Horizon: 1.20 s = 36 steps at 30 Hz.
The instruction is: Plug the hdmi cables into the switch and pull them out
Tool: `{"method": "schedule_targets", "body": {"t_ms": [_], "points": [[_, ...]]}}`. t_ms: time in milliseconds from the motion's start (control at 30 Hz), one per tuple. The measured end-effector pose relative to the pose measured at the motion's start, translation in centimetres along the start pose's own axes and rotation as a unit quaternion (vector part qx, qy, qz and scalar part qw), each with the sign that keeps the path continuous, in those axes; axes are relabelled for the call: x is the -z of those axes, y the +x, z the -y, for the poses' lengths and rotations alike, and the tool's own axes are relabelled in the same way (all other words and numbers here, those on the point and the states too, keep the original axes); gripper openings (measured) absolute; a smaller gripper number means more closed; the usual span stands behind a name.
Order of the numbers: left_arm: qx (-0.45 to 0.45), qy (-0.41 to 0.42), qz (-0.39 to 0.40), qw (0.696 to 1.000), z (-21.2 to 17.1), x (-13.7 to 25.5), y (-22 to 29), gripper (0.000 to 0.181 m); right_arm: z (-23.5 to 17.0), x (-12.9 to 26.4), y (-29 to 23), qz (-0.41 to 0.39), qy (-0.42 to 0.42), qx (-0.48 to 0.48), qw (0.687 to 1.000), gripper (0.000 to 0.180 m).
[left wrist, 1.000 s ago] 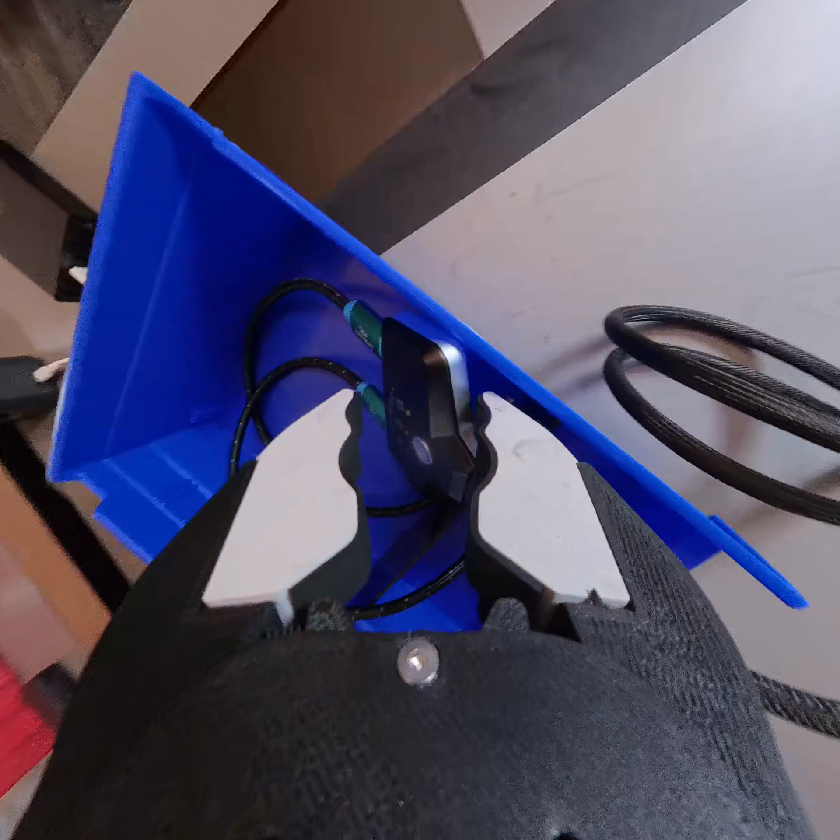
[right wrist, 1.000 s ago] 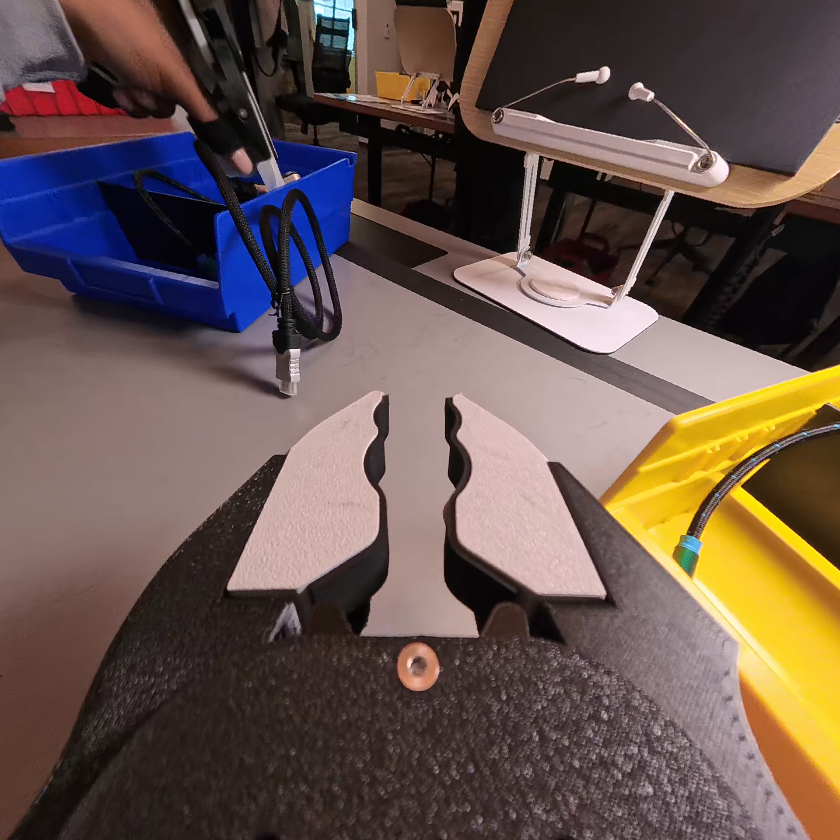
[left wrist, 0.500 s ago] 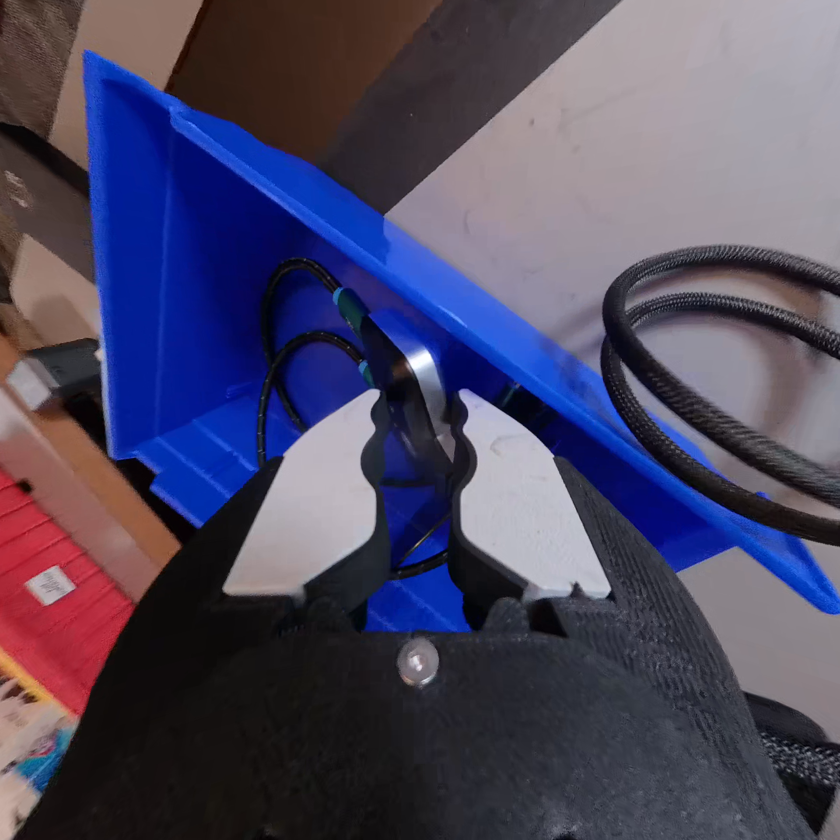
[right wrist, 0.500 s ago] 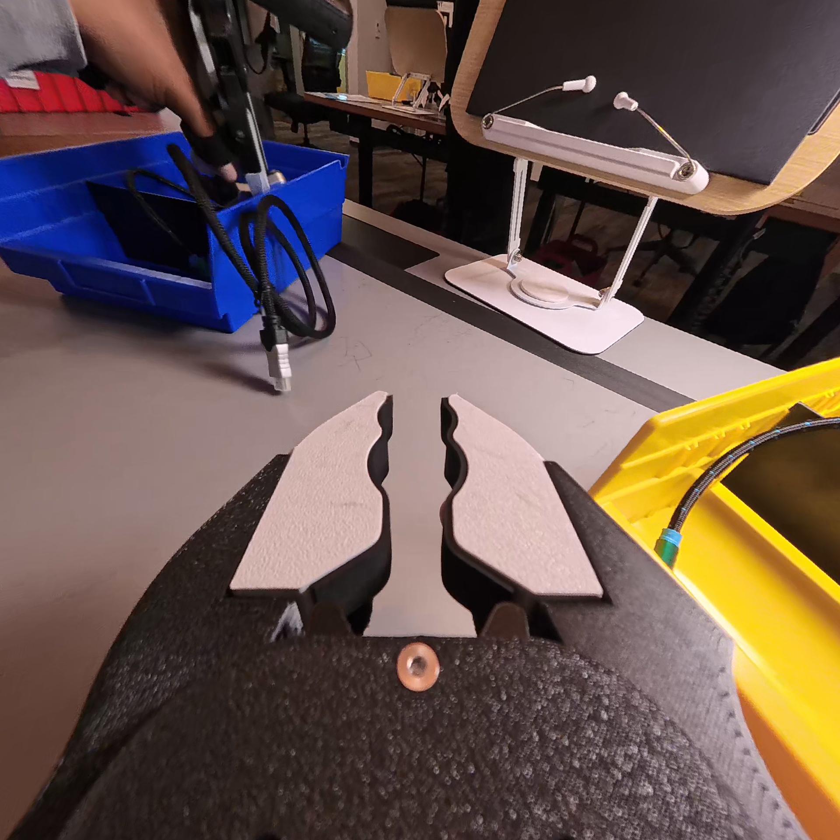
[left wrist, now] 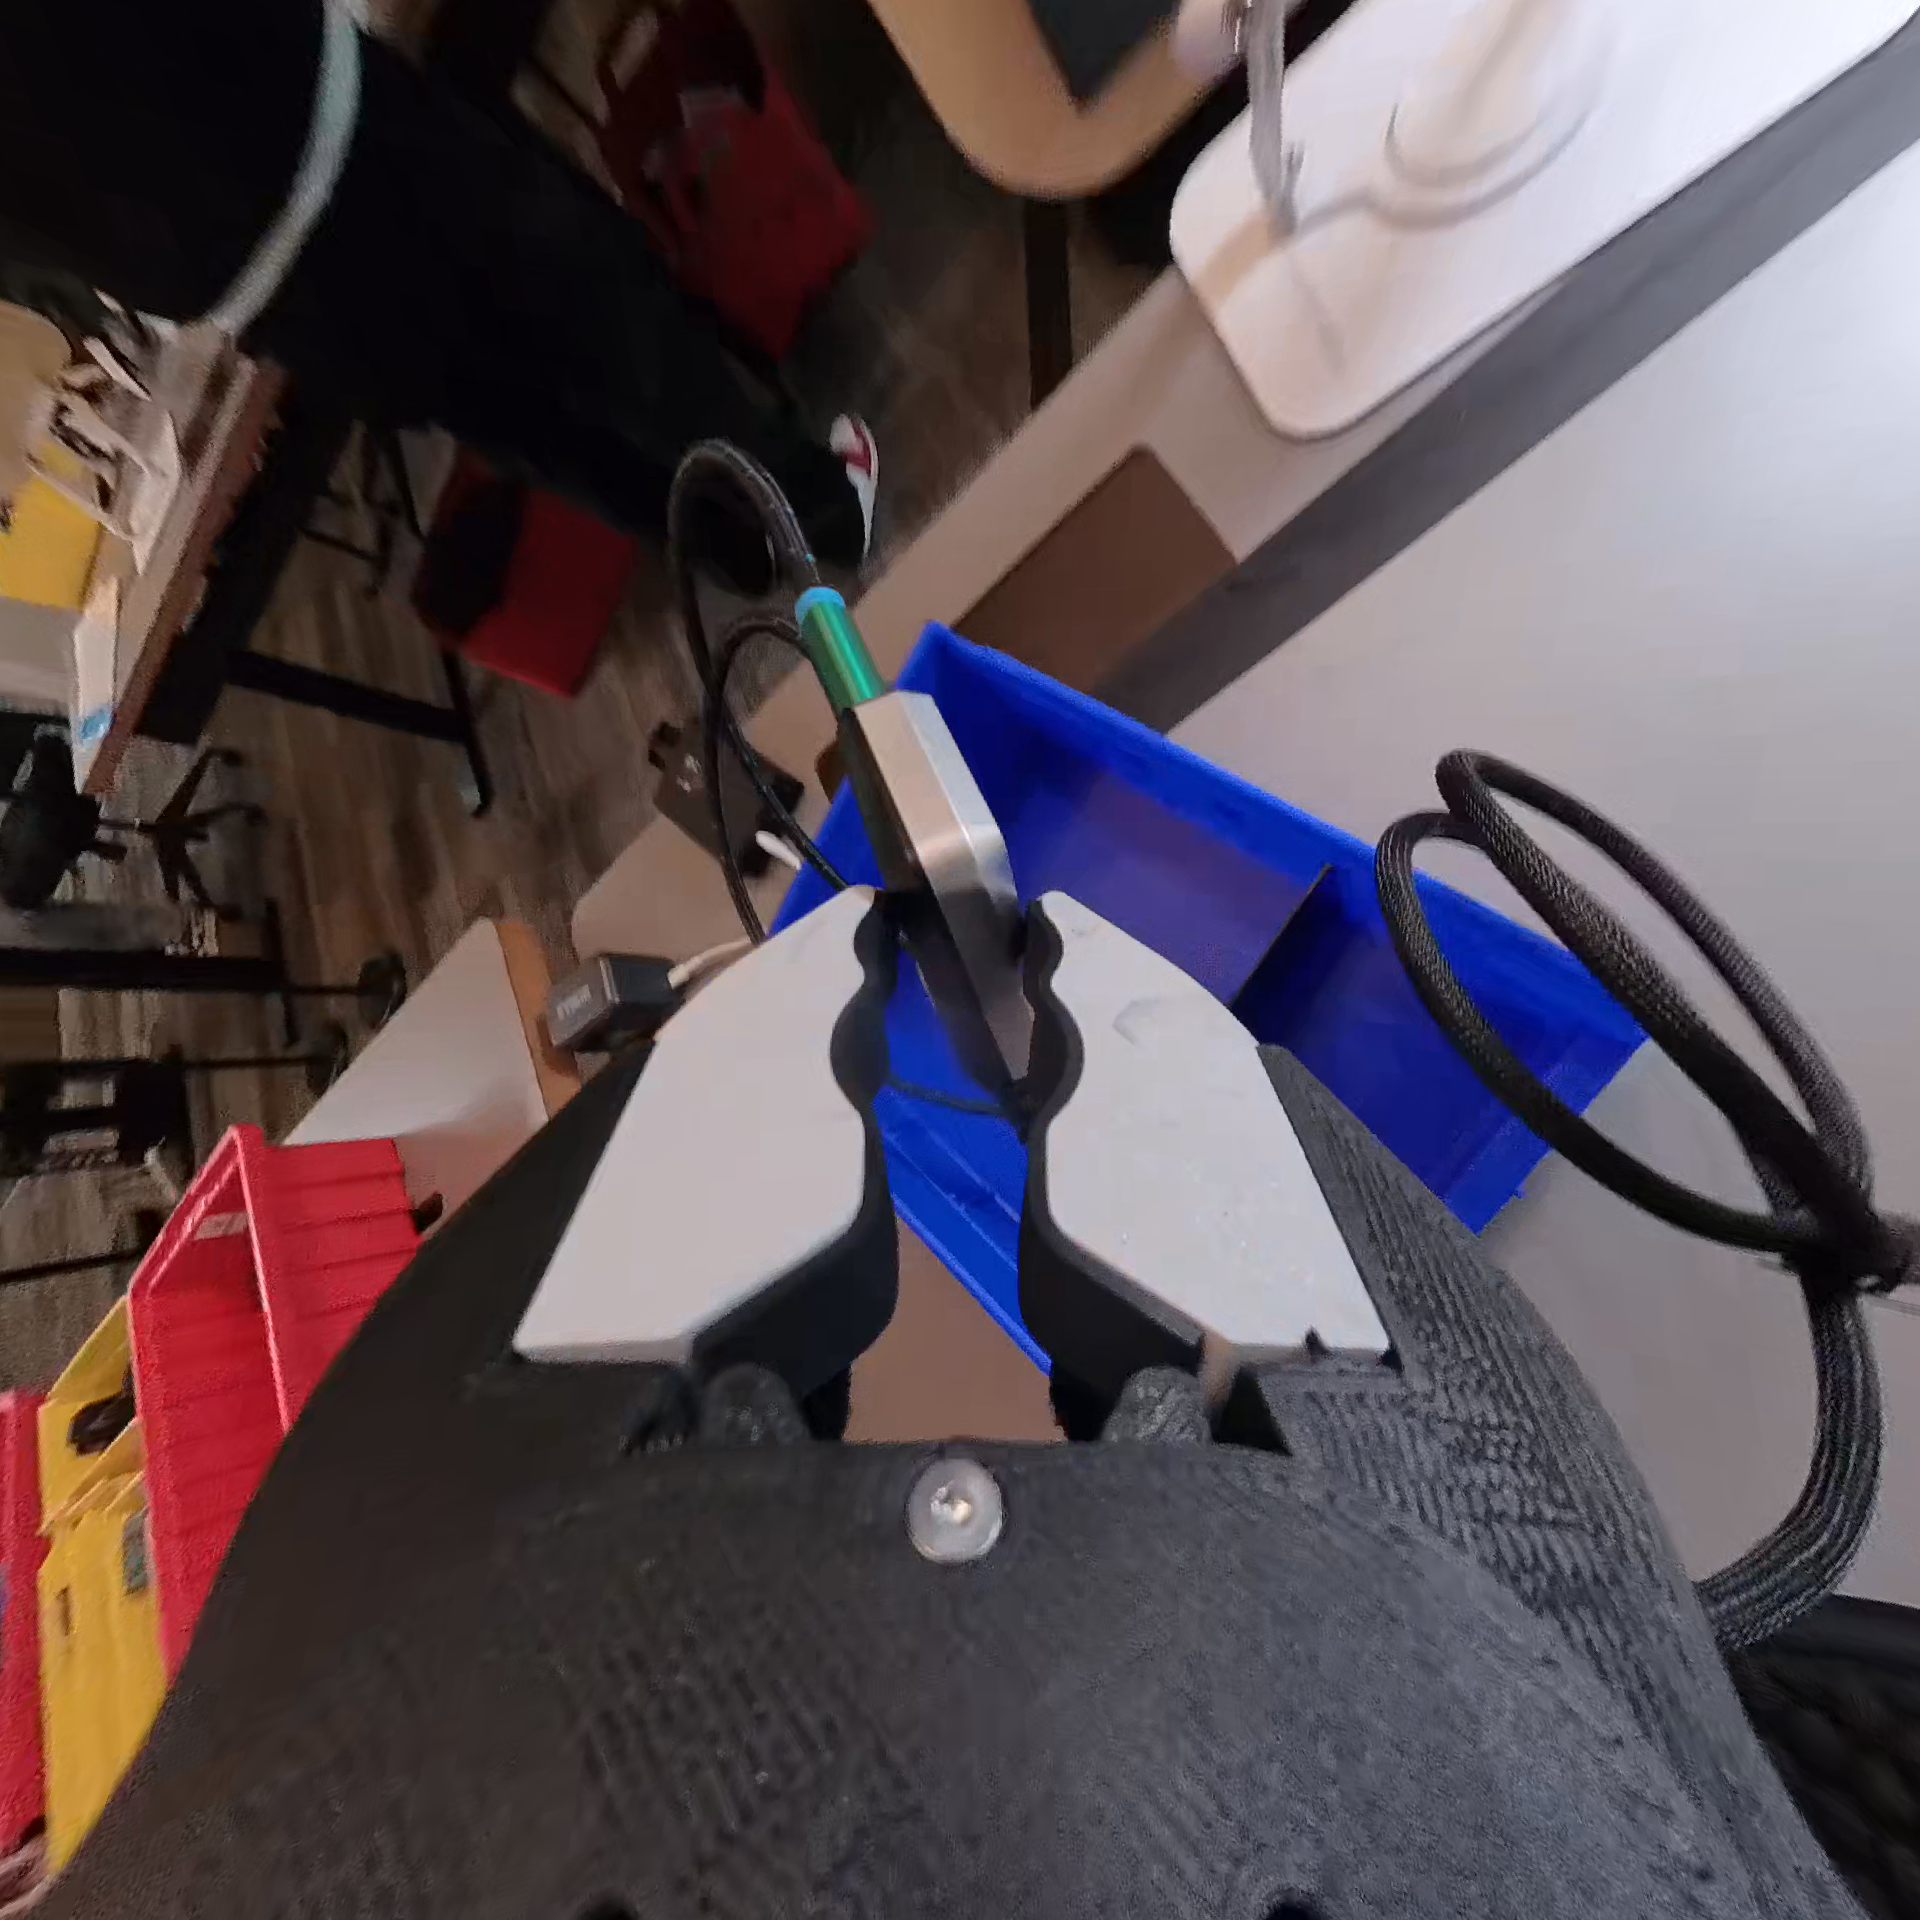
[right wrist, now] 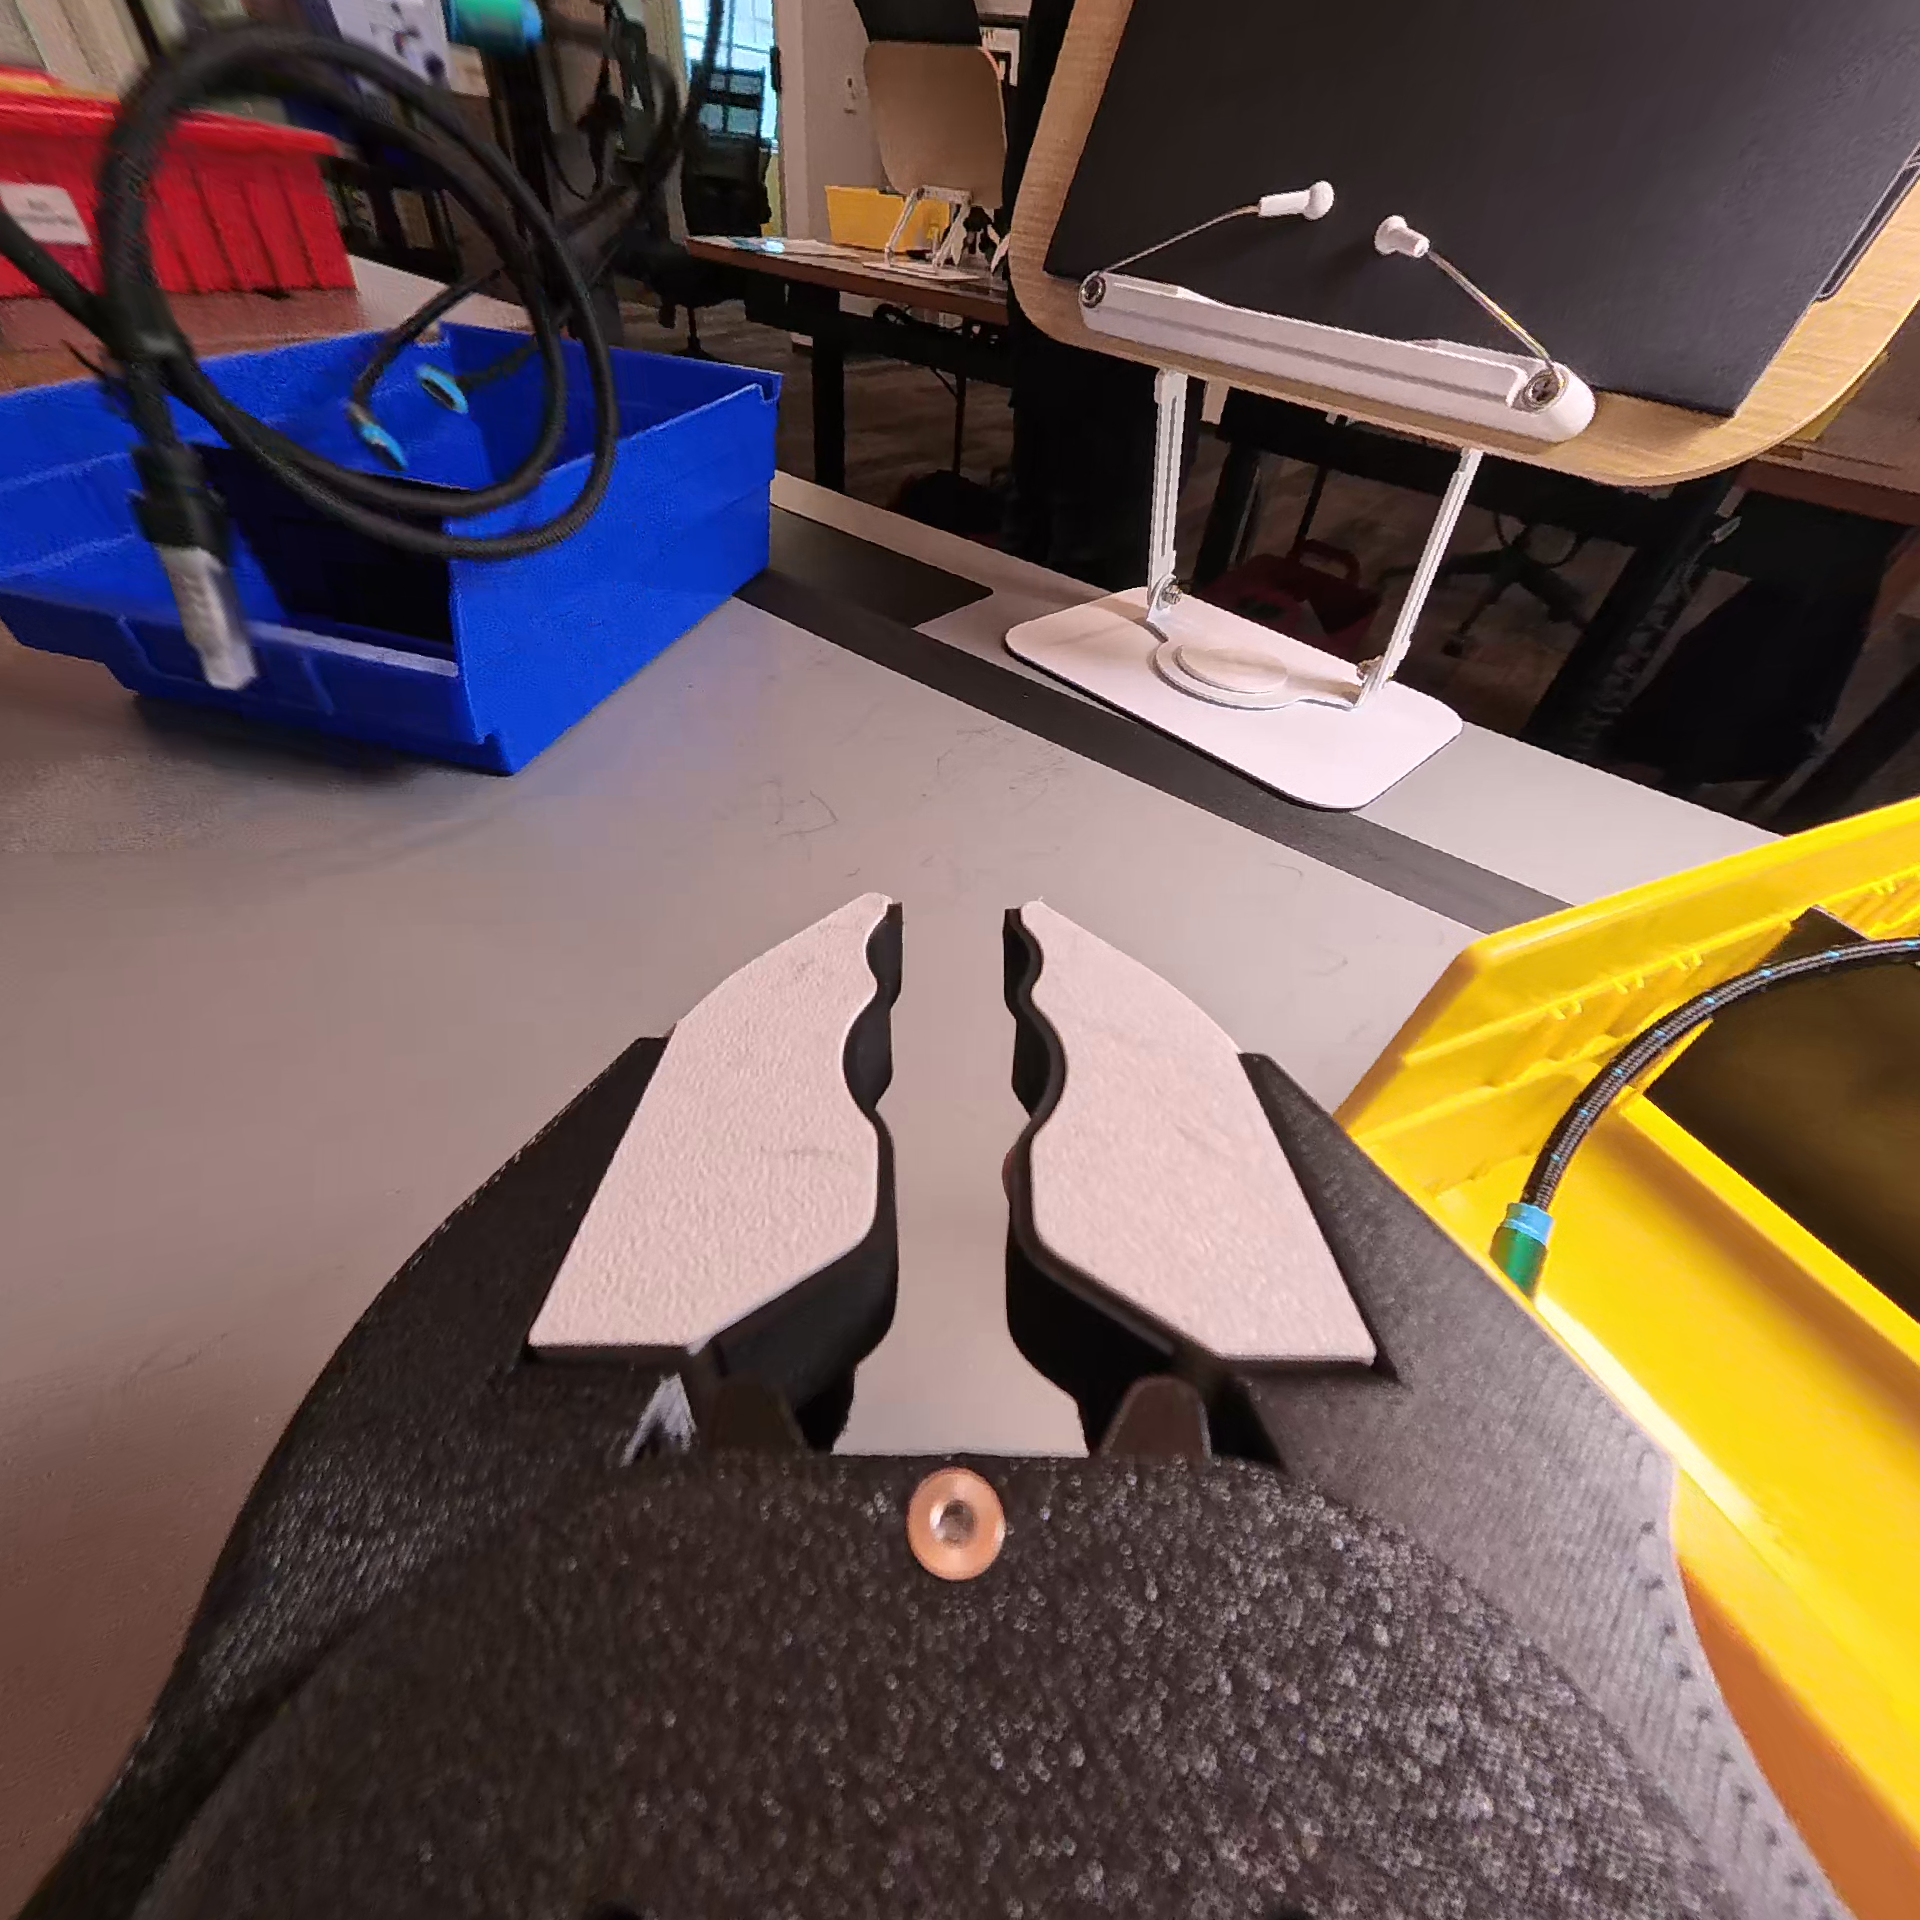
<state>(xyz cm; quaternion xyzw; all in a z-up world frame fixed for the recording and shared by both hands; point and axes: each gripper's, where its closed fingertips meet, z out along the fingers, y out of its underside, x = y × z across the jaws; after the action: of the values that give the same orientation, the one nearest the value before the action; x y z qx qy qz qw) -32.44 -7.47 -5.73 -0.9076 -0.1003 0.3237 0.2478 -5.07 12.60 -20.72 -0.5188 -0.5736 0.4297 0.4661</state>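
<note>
Left wrist view: the left gripper pinches the switch, a flat silver and black box, between its two tips; the switch stands on edge, above the blue bin
Switch cables: a green plug sits in the far end of the switch; its thin black cable loops to the left
Thick cable: a black braided cable hangs in coils just right of the left gripper, in front of the bin
Right wrist view: the right gripper has its jaws a little apart with nothing between them, over the grey table
Yellow bin: the yellow bin is at the near right; a braided cable with a green plug rests on its rim
Far side: a white stand is on the table, right of the blue bin
</note>
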Motion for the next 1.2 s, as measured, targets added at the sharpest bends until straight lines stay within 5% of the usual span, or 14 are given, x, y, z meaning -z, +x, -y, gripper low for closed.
{"method": "schedule_targets", "body": {"t_ms": [33,200,333,433,633,800,933,1200], "points": [[0.007,0.023,0.002,1.0,0.5,1.4,-0.6,0.025,0.0,0.0,0.1,0.0,0.002,-0.002,1.0,0.018],[0.019,0.158,-0.028,0.987,3.2,8.1,-1.6,0.024,1.3,0.3,0.7,-0.002,0.019,-0.021,1.0,0.019],[0.055,0.293,-0.144,0.944,5.4,12.7,1.2,0.023,6.2,0.8,-0.6,0.052,0.084,-0.048,0.994,0.021],[0.088,0.391,-0.262,0.878,6.8,15.0,4.9,0.021,11.3,1.0,-2.9,0.126,0.13,-0.058,0.982,0.023],[0.136,0.506,-0.49,0.696,8.7,16.8,12.6,0.021,20.0,1.9,-7.0,0.288,0.211,-0.131,0.925,0.036],[0.129,0.527,-0.6,0.588,8.9,16.7,17.6,0.021,20.3,1.9,-8.6,0.355,0.198,-0.126,0.905,0.034],[0.11,0.505,-0.622,0.589,8.7,15.4,19.7,0.021,18.2,1.3,-8.8,0.383,0.163,-0.1,0.904,0.022],[0.075,0.506,-0.55,0.661,8.7,13.2,20.5,0.022,16.7,0.6,-7.8,0.404,0.134,-0.153,0.892,0.021]]}}
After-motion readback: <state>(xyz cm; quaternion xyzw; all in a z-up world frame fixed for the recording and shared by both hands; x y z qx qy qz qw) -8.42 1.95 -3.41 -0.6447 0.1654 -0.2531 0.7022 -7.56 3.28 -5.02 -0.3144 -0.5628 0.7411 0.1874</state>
